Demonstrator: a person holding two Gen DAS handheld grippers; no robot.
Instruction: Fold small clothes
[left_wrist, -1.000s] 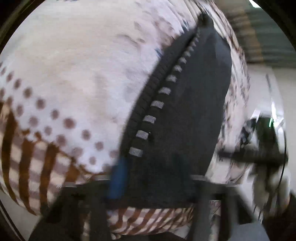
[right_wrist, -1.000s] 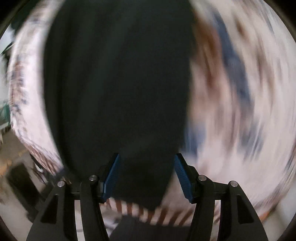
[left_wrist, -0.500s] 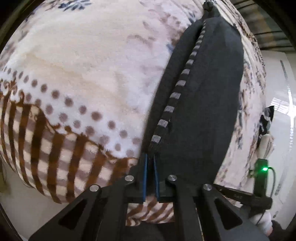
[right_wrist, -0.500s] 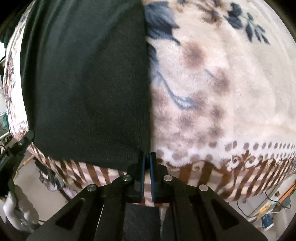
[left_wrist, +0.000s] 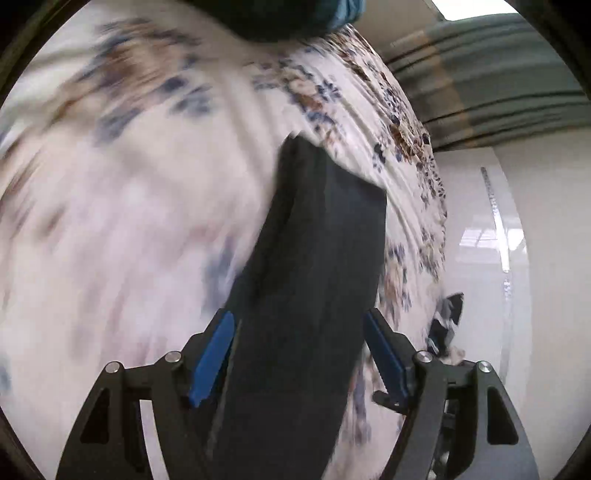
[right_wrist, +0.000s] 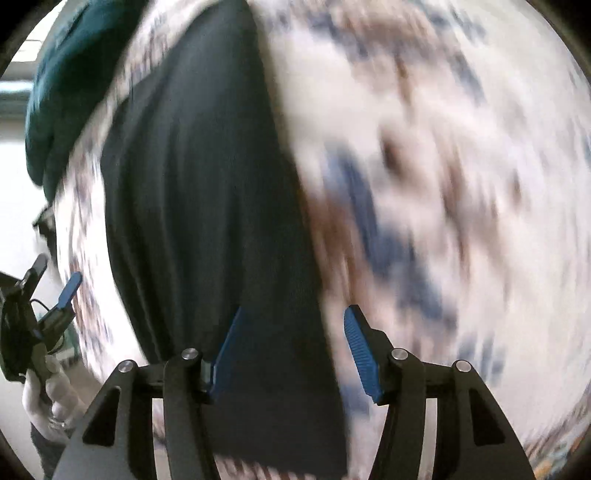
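A dark grey garment (left_wrist: 314, 277) lies as a long folded strip on the floral blanket (left_wrist: 129, 221). It also shows in the right wrist view (right_wrist: 207, 206). My left gripper (left_wrist: 299, 354) is open, its blue pads spread to either side of the near end of the strip. My right gripper (right_wrist: 291, 350) is open over the near right edge of the garment. Both views are blurred by motion. The left gripper also shows at the left edge of the right wrist view (right_wrist: 55, 302).
A dark teal cloth pile (right_wrist: 62, 103) lies at the far end of the blanket; it also shows in the left wrist view (left_wrist: 280, 18). A white wall (left_wrist: 535, 258) and a curtain (left_wrist: 487, 85) are beyond the blanket's right edge.
Both grippers were shut on the garment's near edge half a second ago; now both are open and have let go. The striped waistband edge no longer shows and the garment looks shorter.
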